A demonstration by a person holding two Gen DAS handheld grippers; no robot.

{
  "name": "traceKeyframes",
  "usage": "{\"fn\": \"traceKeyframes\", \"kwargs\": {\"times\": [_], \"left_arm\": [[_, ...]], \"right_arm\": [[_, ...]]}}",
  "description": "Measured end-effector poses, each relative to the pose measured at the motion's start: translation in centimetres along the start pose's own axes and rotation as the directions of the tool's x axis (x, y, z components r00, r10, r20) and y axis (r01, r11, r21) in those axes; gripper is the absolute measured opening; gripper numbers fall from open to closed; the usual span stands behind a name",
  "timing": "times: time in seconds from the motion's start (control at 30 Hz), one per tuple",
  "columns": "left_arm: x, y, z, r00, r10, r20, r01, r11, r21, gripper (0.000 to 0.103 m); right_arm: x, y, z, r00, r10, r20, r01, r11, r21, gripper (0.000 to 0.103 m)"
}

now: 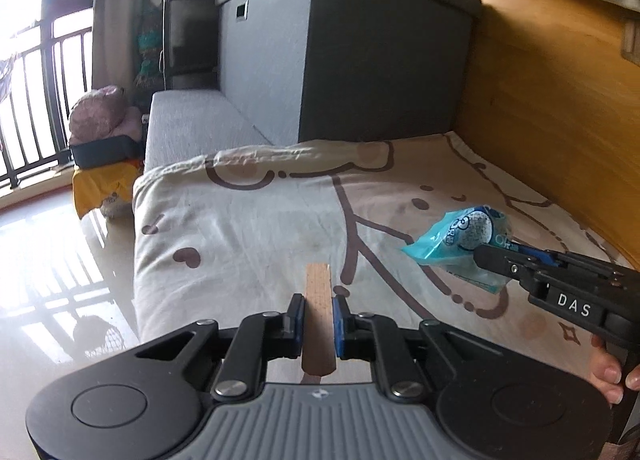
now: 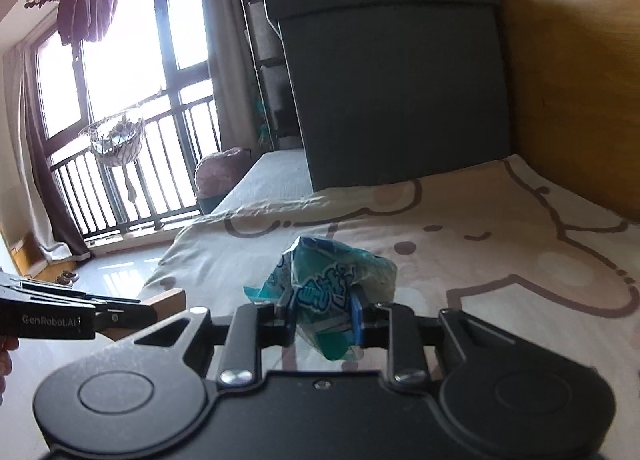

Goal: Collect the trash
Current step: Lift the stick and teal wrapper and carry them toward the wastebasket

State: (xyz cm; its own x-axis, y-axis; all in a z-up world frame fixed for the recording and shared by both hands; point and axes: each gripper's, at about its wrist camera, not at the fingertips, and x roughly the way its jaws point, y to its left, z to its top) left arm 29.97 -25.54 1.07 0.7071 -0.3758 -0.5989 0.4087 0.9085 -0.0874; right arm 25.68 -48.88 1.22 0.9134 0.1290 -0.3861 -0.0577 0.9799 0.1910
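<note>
A flat wooden stick (image 1: 318, 312) stands between the blue pads of my left gripper (image 1: 319, 310), which is shut on it above the bed. In the right wrist view the same stick (image 2: 166, 300) pokes out of that gripper (image 2: 140, 310) at the lower left. My right gripper (image 2: 324, 314) is shut on a crumpled light-blue plastic wrapper (image 2: 328, 280). From the left wrist view, that wrapper (image 1: 460, 236) hangs at the tip of the right gripper (image 1: 494, 256) over the right side of the bed. Both pieces are lifted off the blanket.
A cream blanket with brown cartoon lines (image 1: 260, 220) covers the bed. A dark grey storage box (image 1: 360, 52) stands at its far end, against a wooden wall (image 1: 540, 100). Glossy floor (image 1: 48, 260) and a railed window (image 2: 120, 100) lie to the left. A person's fingers (image 1: 608, 376) hold the right gripper.
</note>
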Motion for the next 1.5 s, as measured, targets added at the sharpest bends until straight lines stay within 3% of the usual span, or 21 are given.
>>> {"fn": "traceKeyframes", "kwargs": {"times": [0.47, 0.8, 1.17, 1.5], "left_arm": [[-5.5, 0.3, -3.5, 0.999, -0.033, 0.03, 0.033, 0.999, 0.016, 0.015], [-9.2, 1.7, -6.2, 0.998, -0.043, 0.049, 0.042, 0.999, 0.02, 0.015], [-13.8, 5.1, -7.3, 0.994, -0.05, 0.099, 0.052, 0.999, -0.017, 0.015], [-17.4, 10.2, -8.5, 0.992, -0.023, 0.123, 0.033, 0.997, -0.073, 0.015]], "right_arm": [[-5.4, 1.1, -3.9, 0.994, -0.092, -0.051, 0.097, 0.99, 0.102, 0.027], [-10.3, 4.2, -4.5, 0.989, -0.139, -0.05, 0.145, 0.98, 0.133, 0.027], [-13.3, 8.4, -4.1, 0.985, -0.162, -0.066, 0.167, 0.982, 0.092, 0.027], [-13.6, 14.2, -3.3, 0.985, -0.148, -0.089, 0.151, 0.988, 0.029, 0.027]]}}
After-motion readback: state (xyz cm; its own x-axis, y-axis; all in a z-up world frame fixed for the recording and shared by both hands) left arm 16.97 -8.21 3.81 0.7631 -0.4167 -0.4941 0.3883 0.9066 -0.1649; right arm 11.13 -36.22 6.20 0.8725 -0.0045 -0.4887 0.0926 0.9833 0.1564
